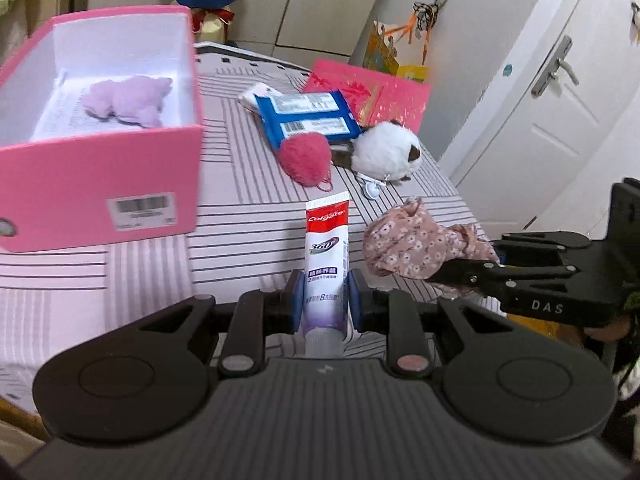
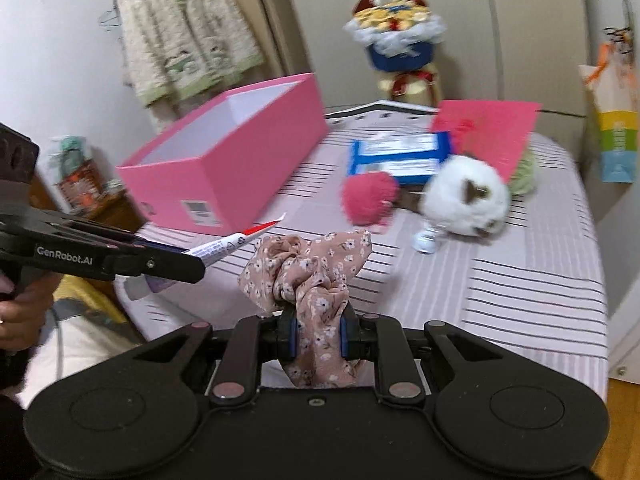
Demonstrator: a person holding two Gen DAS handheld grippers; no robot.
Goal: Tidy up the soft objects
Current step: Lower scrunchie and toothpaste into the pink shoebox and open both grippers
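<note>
In the right tool [image 2: 318,338], a crumpled floral scrunchie [image 2: 310,276].

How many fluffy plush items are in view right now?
3. A lilac plush toy lies inside the pink cardboard box; a red fuzzy pom-pom and a white round plush toy lie side by side on the striped bedspread. More may be hidden.

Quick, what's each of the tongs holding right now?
Left tongs: closed on the toothpaste tube.
Right tongs: closed on the floral scrunchie.
</note>
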